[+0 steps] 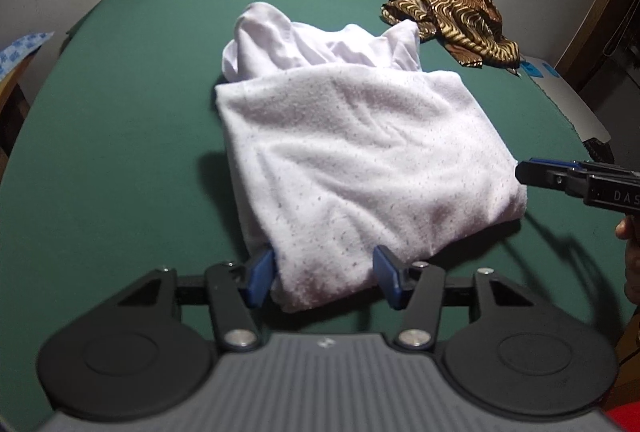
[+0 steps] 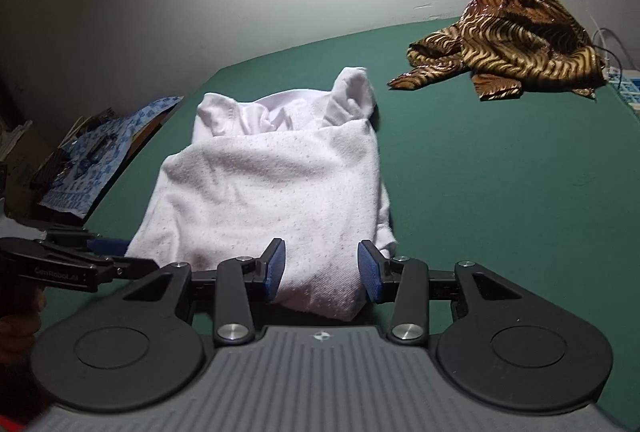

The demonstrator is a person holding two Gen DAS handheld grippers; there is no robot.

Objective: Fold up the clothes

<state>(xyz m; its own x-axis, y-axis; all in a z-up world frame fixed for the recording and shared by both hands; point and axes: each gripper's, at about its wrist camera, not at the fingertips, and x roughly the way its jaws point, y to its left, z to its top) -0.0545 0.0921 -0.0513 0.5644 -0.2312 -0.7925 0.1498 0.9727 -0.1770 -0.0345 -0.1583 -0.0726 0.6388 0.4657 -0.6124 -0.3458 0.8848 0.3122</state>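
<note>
We see the white garment (image 1: 352,160) lying doubled over on the green table (image 1: 112,152), its near edge bulging between the blue pads of both tools. The left gripper (image 1: 325,277) stands with its jaws apart around one near corner, the cloth between the pads but not pinched; the right gripper (image 2: 322,272) stands likewise, jaws apart around the other near corner. Ahead of both grippers the far part of the garment is bunched and uneven. Beyond it, to the right of the right gripper, lies a crumpled gold-and-brown cloth (image 2: 516,36), well apart. We judge the risks as follows: jaws closing on the top layer only would let the lower layer drop and open the fold; uneven lifting by the two hands would skew the edge; and dragging forward could push the bunched far part into a lump.
</note>
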